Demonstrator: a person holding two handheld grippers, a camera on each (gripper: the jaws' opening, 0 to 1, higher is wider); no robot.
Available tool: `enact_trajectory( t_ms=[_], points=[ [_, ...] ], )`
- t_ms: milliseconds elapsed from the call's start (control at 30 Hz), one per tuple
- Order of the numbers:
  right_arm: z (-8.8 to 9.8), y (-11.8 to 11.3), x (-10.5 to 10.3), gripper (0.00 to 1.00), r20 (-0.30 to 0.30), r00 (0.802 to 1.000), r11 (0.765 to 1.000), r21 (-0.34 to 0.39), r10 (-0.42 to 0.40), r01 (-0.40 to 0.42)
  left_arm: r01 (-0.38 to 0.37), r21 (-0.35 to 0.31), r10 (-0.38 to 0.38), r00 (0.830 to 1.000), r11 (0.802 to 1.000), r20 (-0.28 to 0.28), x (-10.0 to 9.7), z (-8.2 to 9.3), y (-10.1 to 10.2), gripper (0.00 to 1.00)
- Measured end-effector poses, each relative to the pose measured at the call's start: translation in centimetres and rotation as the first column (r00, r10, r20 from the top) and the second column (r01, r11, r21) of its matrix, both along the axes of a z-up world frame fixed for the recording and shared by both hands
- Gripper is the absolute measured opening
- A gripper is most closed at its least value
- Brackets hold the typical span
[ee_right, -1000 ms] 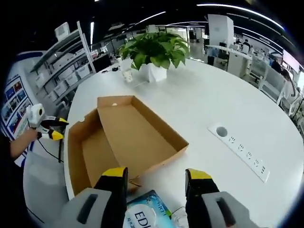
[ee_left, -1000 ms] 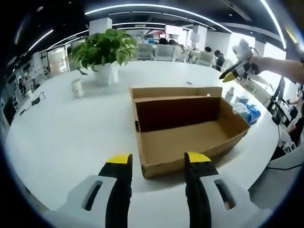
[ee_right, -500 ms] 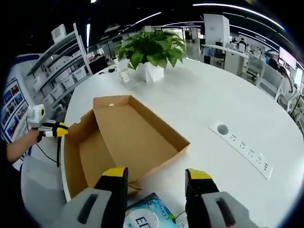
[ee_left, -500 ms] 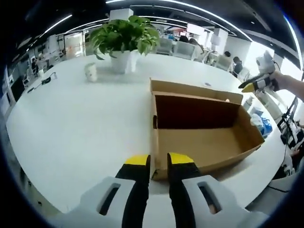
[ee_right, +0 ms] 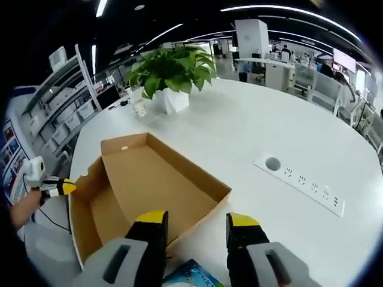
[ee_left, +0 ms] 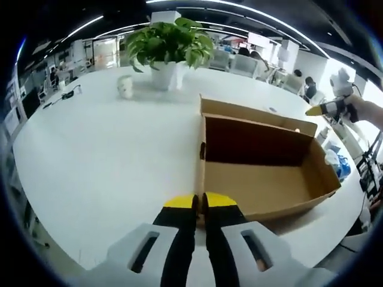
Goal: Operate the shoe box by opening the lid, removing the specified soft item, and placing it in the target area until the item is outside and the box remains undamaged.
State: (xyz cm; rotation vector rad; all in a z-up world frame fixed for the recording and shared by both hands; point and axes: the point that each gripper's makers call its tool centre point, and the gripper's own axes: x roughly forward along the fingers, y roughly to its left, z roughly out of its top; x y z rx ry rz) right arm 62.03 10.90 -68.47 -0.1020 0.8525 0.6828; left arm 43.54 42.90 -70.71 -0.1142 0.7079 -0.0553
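Note:
The brown cardboard shoe box point(ee_left: 263, 179) lies open on the white table, its lid flap point(ee_left: 257, 113) folded back on the far side; its inside looks bare. My left gripper point(ee_left: 198, 203) is shut just in front of the box's near corner, nothing visible between the tips. In the right gripper view the box point(ee_right: 149, 185) sits ahead and left of my open right gripper point(ee_right: 197, 220), which hovers over a blue-and-white soft packet point(ee_right: 190, 276) at the bottom edge. The left gripper point(ee_right: 52, 187) appears beside the box's left corner, and the right gripper point(ee_left: 325, 109) beyond its right end.
A potted green plant point(ee_left: 169, 45) and a small white cup point(ee_left: 125, 86) stand at the table's far side. A power strip point(ee_right: 302, 184) is set into the table right of the box. A blue packet point(ee_left: 340, 165) lies past the box's right end. Desks and shelves surround the table.
My left gripper's jaws have gone from wide open to shut while its view shifted left of the box. The right gripper's jaws stand slightly narrower; that view has shifted a little.

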Motion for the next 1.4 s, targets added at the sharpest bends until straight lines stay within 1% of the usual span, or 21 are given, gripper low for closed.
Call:
enact_trajectory(
  t_ms=[133,300,367,433,467,600,633,667,700,733,767,833,933,967,1000,1100,1233,1400],
  points=[
    [-0.6,-0.1,0.5,0.35,-0.009,0.998,0.998,-0.011,-0.06,0.059,-0.009,0.0,0.009,1.0,1.0,-0.001,0.0,0.0,0.1,0.02],
    [-1.4,0.5,1.1,0.34,-0.01,0.995,0.995,-0.028,-0.1,0.1,-0.004,0.008,0.004,1.0,1.0,-0.013,0.1,-0.1,0.1,0.02],
    [-1.8,0.5,1.3,0.31,-0.014,0.991,0.99,-0.048,-0.134,0.133,-0.006,0.007,0.006,1.0,1.0,-0.018,0.1,-0.2,0.2,0.02],
    [-2.0,0.7,1.6,0.27,-0.005,0.989,0.989,-0.042,-0.145,0.144,-0.011,-0.002,0.011,1.0,1.0,-0.022,0.1,-0.2,0.2,0.02],
    [-2.3,0.7,1.9,0.26,-0.008,0.986,0.985,-0.045,-0.167,0.167,-0.011,-0.007,0.011,1.0,1.0,-0.024,0.1,-0.2,0.2,0.02],
    [-3.1,1.1,2.4,0.22,-0.044,0.977,0.978,-0.025,-0.208,0.207,-0.007,-0.009,0.006,0.999,1.0,-0.041,0.1,-0.3,0.1,0.02],
    [-3.4,1.0,2.7,0.19,-0.037,0.977,0.977,-0.035,-0.211,0.21,-0.007,-0.007,0.007,0.999,1.0,-0.043,0.1,-0.3,0.1,0.02],
    [-3.7,0.6,2.8,0.18,-0.031,0.972,0.972,-0.057,-0.231,0.229,-0.007,-0.004,0.007,0.999,1.0,-0.044,0.1,-0.3,0.1,0.02],
    [-3.9,0.8,2.6,0.17,-0.039,0.974,0.974,-0.054,-0.224,0.222,-0.006,-0.003,0.006,0.999,1.0,-0.043,0.1,-0.3,0.1,0.02],
    [-4.2,0.9,2.4,0.17,-0.064,0.97,0.972,-0.043,-0.234,0.232,-0.009,-0.006,0.008,0.999,1.0,-0.042,0.0,-0.3,0.0,0.02],
    [-4.4,0.9,2.2,0.17,-0.077,0.966,0.969,-0.044,-0.245,0.242,-0.01,-0.008,0.009,0.999,1.0,-0.042,0.0,-0.3,0.0,0.02],
    [-4.9,0.5,2.6,0.17,-0.082,0.962,0.965,-0.057,-0.261,0.257,-0.01,-0.012,0.01,0.999,1.0,-0.044,0.0,-0.3,0.0,0.01],
    [-5.2,0.6,2.3,0.12,-0.116,0.951,0.958,-0.043,-0.286,0.283,-0.007,-0.007,0.007,0.999,1.0,-0.048,0.0,-0.4,0.0,0.01],
    [-5.2,0.6,2.1,0.1,-0.128,0.948,0.956,-0.033,-0.293,0.291,-0.007,-0.007,0.007,0.999,1.0,-0.049,0.0,-0.4,0.0,0.01],
    [-5.2,0.7,2.1,0.08,-0.127,0.95,0.959,-0.033,-0.285,0.283,-0.007,-0.008,0.007,0.999,1.0,-0.049,0.0,-0.4,0.0,0.01],
    [-5.2,0.6,1.8,0.06,-0.133,0.944,0.953,-0.042,-0.303,0.3,-0.006,-0.007,0.005,0.999,1.0,-0.049,0.0,-0.4,0.0,0.01],
    [-5.0,0.5,1.6,0.03,-0.117,0.94,0.947,-0.062,-0.321,0.316,-0.006,-0.004,0.006,0.999,1.0,-0.047,0.0,-0.4,-0.1,0.01],
    [-4.1,0.4,1.8,0.01,-0.101,0.93,0.935,-0.046,-0.354,0.351,-0.007,-0.007,0.007,0.999,1.0,-0.047,0.0,-0.5,-0.1,0.01]
  ],
)
